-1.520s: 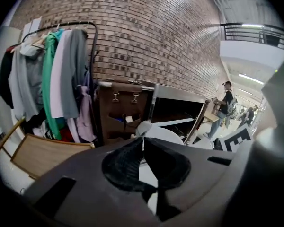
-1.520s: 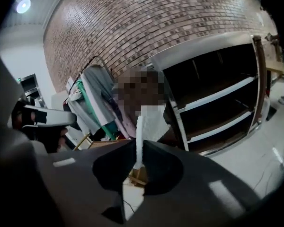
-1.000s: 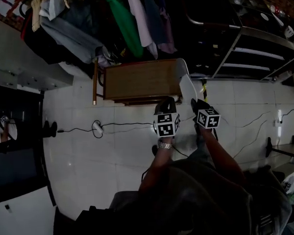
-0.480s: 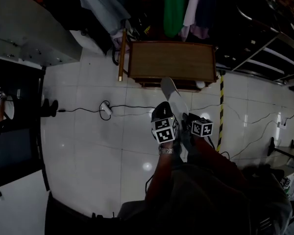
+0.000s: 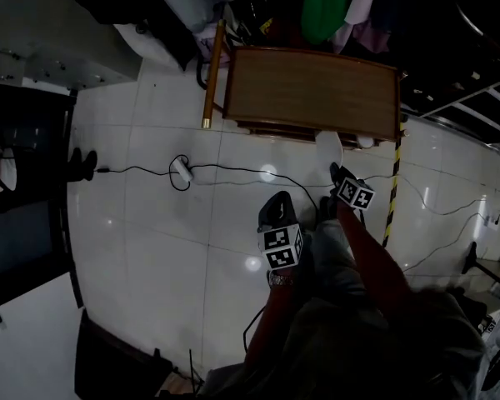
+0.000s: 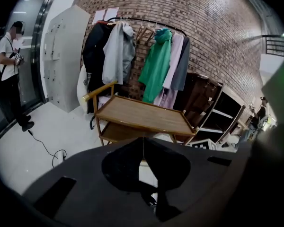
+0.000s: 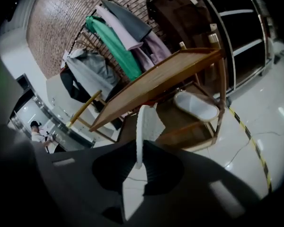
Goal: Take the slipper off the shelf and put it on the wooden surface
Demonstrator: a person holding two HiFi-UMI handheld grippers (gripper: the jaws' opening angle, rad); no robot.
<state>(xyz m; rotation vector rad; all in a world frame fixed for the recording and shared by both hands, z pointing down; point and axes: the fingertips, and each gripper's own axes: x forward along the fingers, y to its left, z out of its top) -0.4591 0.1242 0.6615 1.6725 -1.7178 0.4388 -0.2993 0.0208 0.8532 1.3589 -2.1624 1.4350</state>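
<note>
My right gripper (image 5: pixel 338 175) is shut on a white slipper (image 5: pixel 327 149), which sticks out in front of it toward the near right corner of the wooden table (image 5: pixel 317 90). In the right gripper view the slipper (image 7: pixel 144 124) stands on edge between the jaws, just below the table top (image 7: pixel 156 82). A second white slipper (image 7: pixel 196 105) lies on the table's lower shelf. My left gripper (image 5: pixel 275 211) hangs over the floor tiles, left of the right one and nearer to me. Its jaws (image 6: pixel 143 145) are shut with nothing between them.
Clothes hang on a rack (image 6: pixel 154 60) behind the table. A black cable with a white plug (image 5: pixel 182 172) runs across the floor. Yellow-black tape (image 5: pixel 392 198) marks the tiles at the right, beside dark shelving (image 6: pixel 213 112). A person (image 6: pixel 10 74) stands far left by grey lockers (image 6: pixel 64 56).
The right gripper has carried the slipper away from the dark shelving to the table's near right corner. The left gripper now trails behind it. The table lies straight ahead.
</note>
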